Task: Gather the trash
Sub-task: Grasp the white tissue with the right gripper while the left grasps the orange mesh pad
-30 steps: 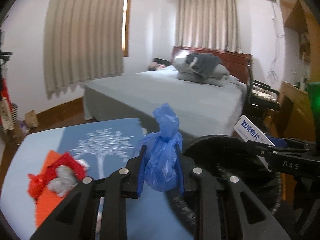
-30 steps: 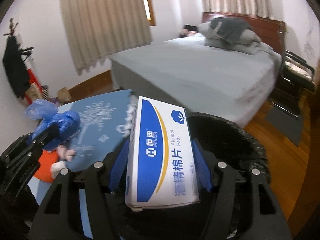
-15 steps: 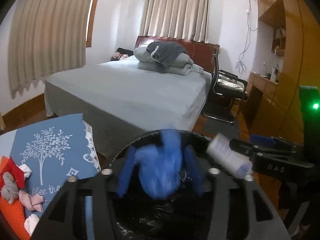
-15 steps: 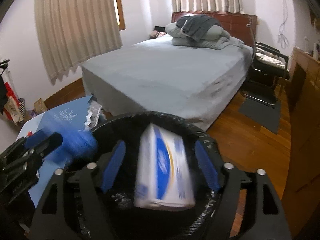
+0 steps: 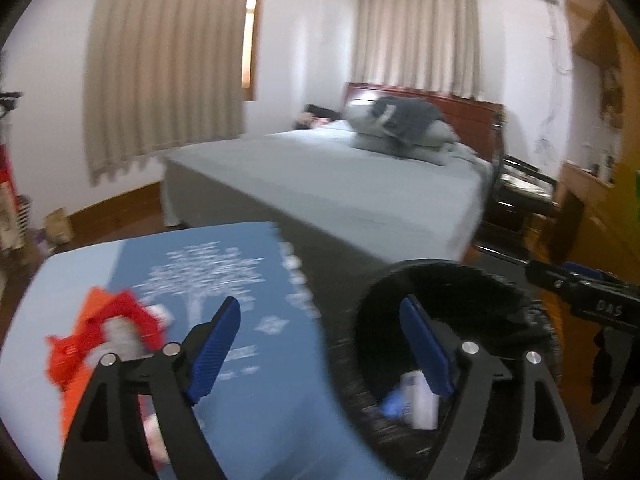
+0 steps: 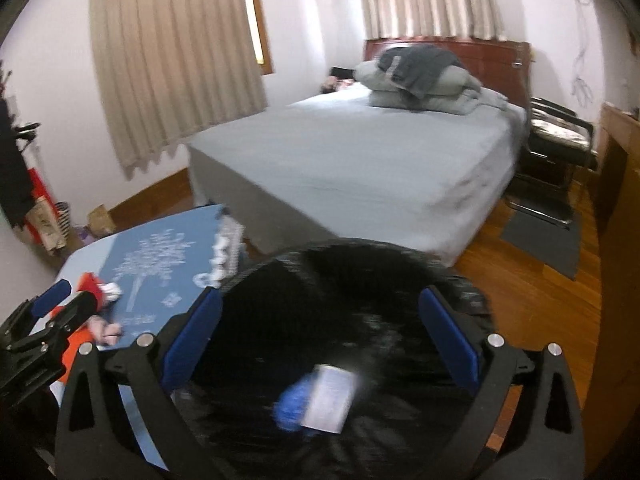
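Observation:
A black-lined trash bin [image 6: 460,280] stands beside a small table; it also shows in the left wrist view [image 5: 500,280]. Inside it lie a blue plastic bag [image 6: 294,402] and a white box of alcohol pads [image 6: 330,398], both also seen in the left wrist view, the bag [image 5: 392,402] beside the box [image 5: 420,400]. My right gripper [image 6: 320,340] is open and empty above the bin. My left gripper [image 5: 320,348] is open and empty over the gap between table and bin. Red and grey scraps [image 5: 116,332] lie on the table.
The table has a blue cloth with a white tree print [image 5: 208,276] and an orange mat [image 5: 76,392]. A grey bed [image 5: 340,184] stands behind. A black chair [image 5: 520,192] and wooden furniture [image 5: 592,208] are at the right. The floor is wood [image 6: 532,280].
Both grippers opened. The blue bag and the box dropped into the bin. My left gripper then swung back left toward the table.

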{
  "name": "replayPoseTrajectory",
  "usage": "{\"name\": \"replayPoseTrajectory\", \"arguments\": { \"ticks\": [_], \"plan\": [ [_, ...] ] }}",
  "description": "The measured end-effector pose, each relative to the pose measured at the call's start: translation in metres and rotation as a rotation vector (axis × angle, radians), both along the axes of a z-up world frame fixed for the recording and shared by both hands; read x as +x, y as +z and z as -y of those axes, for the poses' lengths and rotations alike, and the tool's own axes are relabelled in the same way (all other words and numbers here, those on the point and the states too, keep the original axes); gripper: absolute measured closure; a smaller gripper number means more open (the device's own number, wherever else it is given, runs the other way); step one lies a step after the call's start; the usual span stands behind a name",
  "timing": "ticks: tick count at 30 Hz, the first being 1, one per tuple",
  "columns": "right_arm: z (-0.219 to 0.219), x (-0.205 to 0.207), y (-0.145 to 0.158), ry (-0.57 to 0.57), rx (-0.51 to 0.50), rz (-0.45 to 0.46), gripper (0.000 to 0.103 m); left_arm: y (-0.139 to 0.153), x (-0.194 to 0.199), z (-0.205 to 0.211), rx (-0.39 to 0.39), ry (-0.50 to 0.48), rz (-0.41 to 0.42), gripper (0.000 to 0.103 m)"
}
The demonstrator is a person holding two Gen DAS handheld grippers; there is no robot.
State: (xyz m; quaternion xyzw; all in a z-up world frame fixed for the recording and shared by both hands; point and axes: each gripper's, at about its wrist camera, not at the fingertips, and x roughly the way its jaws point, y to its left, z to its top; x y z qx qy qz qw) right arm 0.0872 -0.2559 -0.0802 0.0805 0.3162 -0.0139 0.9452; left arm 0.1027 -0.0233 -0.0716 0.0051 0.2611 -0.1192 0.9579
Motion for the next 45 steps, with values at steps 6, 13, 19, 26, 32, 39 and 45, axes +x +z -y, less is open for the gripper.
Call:
{"name": "replayPoseTrajectory", "arguments": {
  "ticks": [6,13,19,26,32,39,45],
  "plan": [
    [-0.064,0.013,0.003,0.147,0.017,0.012,0.007,-0.002,-0.006,-0.067,0.04,0.164,-0.005,0.022],
    [-0.132,0.021,-0.004,0.287,0.037,-0.005,0.007,-0.015,-0.02,-0.126,0.07,0.293,-0.038,0.022],
    [-0.179,0.024,-0.02,0.375,0.028,-0.036,0.007,-0.031,-0.032,-0.16,0.09,0.363,-0.068,0.023],
    [-0.218,0.029,-0.041,0.442,0.017,-0.08,0.007,-0.048,-0.036,-0.183,0.083,0.407,-0.098,0.023],
    [-0.247,0.033,-0.059,0.49,0.005,-0.129,0.016,-0.053,-0.039,-0.197,0.071,0.424,-0.109,0.023],
    [-0.271,0.034,-0.076,0.547,-0.012,-0.181,0.026,-0.056,-0.045,-0.21,0.065,0.445,-0.117,0.025],
    [-0.285,0.031,-0.091,0.616,-0.013,-0.239,0.039,-0.058,-0.047,-0.213,0.055,0.444,-0.123,0.026]
  ]
}}
